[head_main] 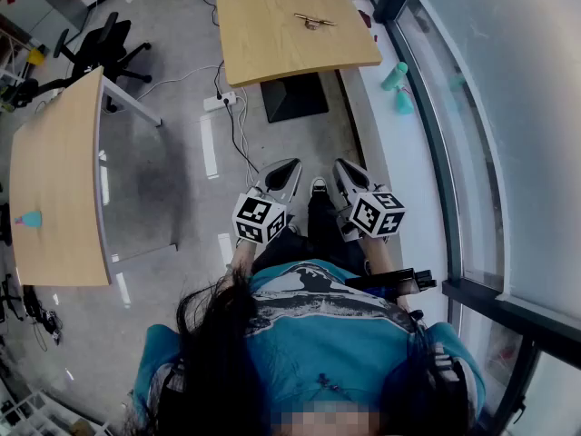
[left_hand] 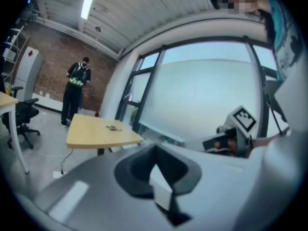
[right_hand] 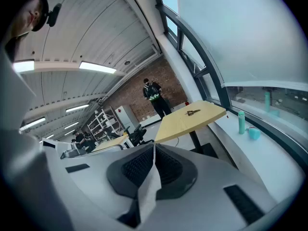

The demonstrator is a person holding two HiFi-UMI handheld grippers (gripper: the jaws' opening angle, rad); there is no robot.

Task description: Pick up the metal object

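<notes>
The metal object (head_main: 313, 20) is a small brass-coloured piece lying on the far wooden table (head_main: 272, 53), near its back edge. It also shows as a small dark shape on that table in the left gripper view (left_hand: 113, 127) and the right gripper view (right_hand: 192, 112). My left gripper (head_main: 289, 166) and right gripper (head_main: 342, 167) are held side by side close to the body, well short of the table. Both point toward it. In each gripper view the dark pads (left_hand: 139, 170) (right_hand: 137, 167) meet along one seam with nothing between them.
A second wooden table (head_main: 54, 180) stands at the left, with a small teal thing (head_main: 30, 218) on it. An office chair (head_main: 100, 48) is behind it. A power strip with cables (head_main: 222, 101) lies on the floor. A teal bottle (head_main: 395, 75) and cup (head_main: 404, 103) sit on the window ledge. A person (left_hand: 77, 93) stands beyond the far table.
</notes>
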